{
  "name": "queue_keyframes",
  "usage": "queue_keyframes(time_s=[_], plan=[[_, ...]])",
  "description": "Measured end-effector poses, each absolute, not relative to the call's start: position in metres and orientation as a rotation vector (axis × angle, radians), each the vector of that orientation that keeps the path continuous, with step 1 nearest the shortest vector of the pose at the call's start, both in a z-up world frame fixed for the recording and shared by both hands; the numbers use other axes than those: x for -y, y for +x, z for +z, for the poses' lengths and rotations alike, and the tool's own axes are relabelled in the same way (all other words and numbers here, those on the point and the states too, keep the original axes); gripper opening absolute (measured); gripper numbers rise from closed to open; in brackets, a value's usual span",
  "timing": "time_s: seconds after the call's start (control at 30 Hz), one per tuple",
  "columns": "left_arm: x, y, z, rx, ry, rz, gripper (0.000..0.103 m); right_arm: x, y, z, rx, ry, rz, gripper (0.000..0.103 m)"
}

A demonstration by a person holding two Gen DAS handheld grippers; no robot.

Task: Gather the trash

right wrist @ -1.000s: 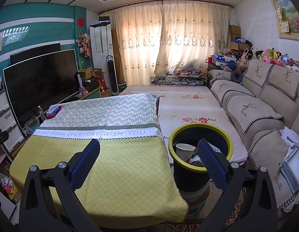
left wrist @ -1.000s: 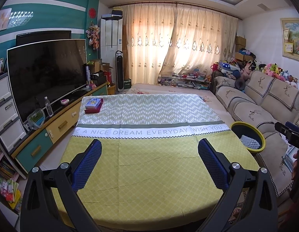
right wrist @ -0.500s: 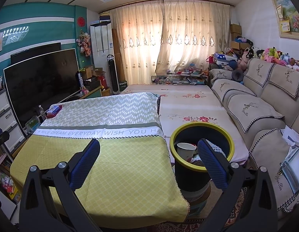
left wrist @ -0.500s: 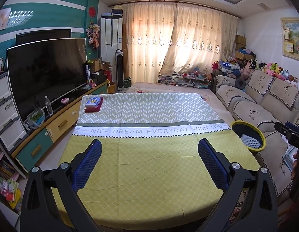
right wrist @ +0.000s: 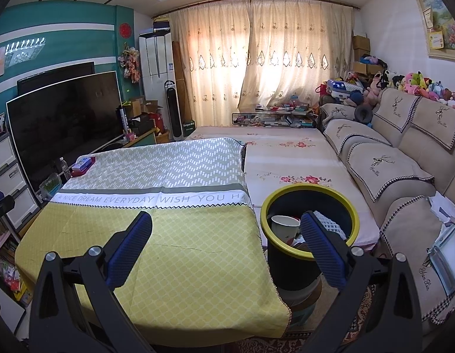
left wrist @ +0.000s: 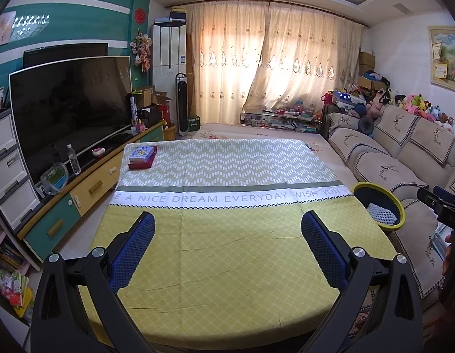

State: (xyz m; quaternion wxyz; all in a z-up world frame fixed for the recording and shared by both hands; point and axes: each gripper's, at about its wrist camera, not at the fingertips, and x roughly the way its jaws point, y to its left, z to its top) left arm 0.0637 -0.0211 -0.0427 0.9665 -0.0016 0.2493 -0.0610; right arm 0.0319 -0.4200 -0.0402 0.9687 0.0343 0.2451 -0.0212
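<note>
With both tools hanging wide apart and holding nothing, this looks like a tidy-up very near its end. The left gripper (left wrist: 227, 229) hovers over the yellow tablecloth (left wrist: 227, 250), jaws spread, nothing between the blue pads. The right gripper (right wrist: 226, 232) is just as wide, its right finger lined up in front of the trash bin (right wrist: 355, 214), which stands just beside the table's right edge.

And the trash itself? It sits down inside that bin: a paper cup (right wrist: 283, 226) leaning against the inner wall, a white foam net (right wrist: 330, 223) beside it, and more scraps below that I cannot make out. From the left wrist view only the net (left wrist: 380, 214) peeks over the yellow rim.

The tabletop shows no loose litter, just a small stack of boxes (left wrist: 142, 156) at the far left corner, and those look like belongings, not rubbish.

If that cup ever needs taking again, I judge it light and easily crushed, so a gentle pinch across the rim, where it is stiffest, serves best. The foam net should be feather-light, soft and springy; grab a bunched fold, anywhere will do. Neither looks slippery against those textured pads.
</note>
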Motion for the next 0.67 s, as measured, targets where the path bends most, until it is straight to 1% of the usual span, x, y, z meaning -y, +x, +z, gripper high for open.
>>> queue_keyframes(time_s=[0.43,0.53,0.67], plan=[[0.02,0.081,-0.046,-0.498,0.007,-0.136,0.098,0.418,0.041,-0.047,-0.524,0.071,-0.024,0.096],[0.015,0.109,-0.051,-0.563,-0.014,-0.15,0.098,0.414,0.055,-0.048,-0.537,0.066,-0.006,0.096],[0.002,0.166,-0.068,-0.631,-0.035,-0.102,0.098,0.408,0.095,-0.05,-0.574,0.068,0.043,0.096]])
